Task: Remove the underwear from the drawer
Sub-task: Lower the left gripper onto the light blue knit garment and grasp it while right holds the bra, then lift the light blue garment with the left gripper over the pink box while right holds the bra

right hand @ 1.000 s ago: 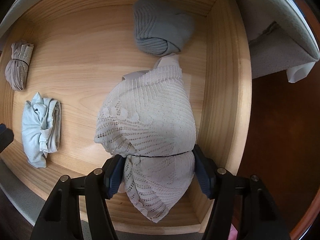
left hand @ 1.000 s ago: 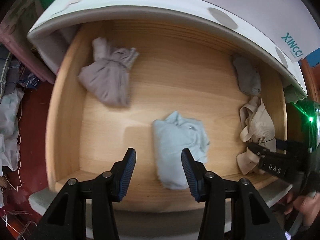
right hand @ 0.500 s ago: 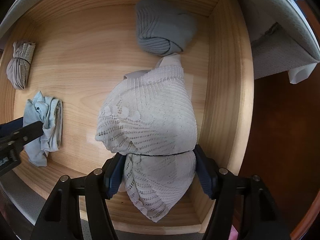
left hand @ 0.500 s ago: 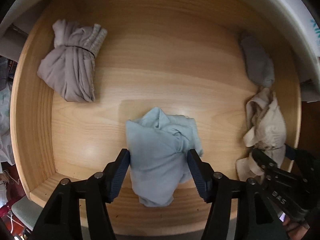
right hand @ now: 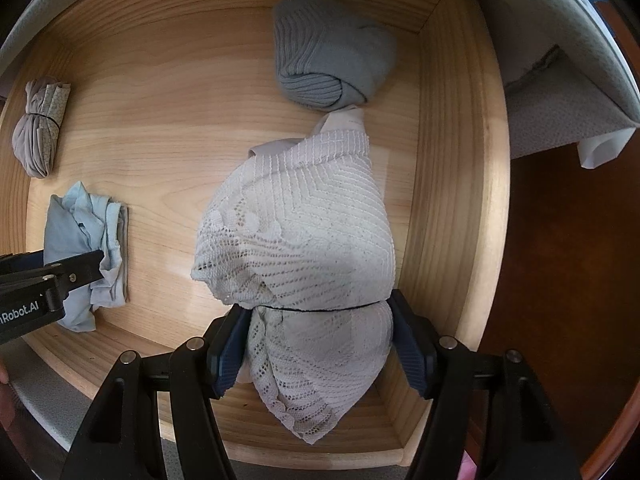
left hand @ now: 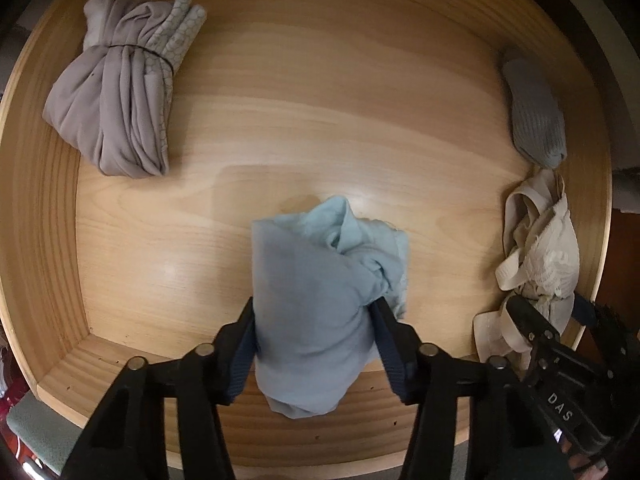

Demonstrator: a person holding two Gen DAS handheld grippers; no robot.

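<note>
An open wooden drawer (left hand: 40, 240) holds several rolled pieces of underwear. My left gripper (left hand: 314, 312) points down into it, and its jaws are closing on a light blue bundle (left hand: 316, 280), with both pads pressing into the cloth. The bundle still rests on the drawer floor. My right gripper (right hand: 318, 312) is shut on a white lace bundle (right hand: 304, 232) by the drawer's right wall (right hand: 452, 200). In the right wrist view the left gripper (right hand: 92, 264) reaches in over the blue bundle (right hand: 84, 232) from the left edge.
A mauve-grey bundle (left hand: 116, 96) tied with a thin band lies at the far left of the drawer. A grey ribbed roll (right hand: 332, 64) sits in the far right corner, touching the lace bundle. Bare wood lies between them. A dark floor shows to the right.
My left gripper came down into the drawer and over the light blue bundle, and its pads now squeeze it. The right gripper and the lace bundle stayed where they were.
</note>
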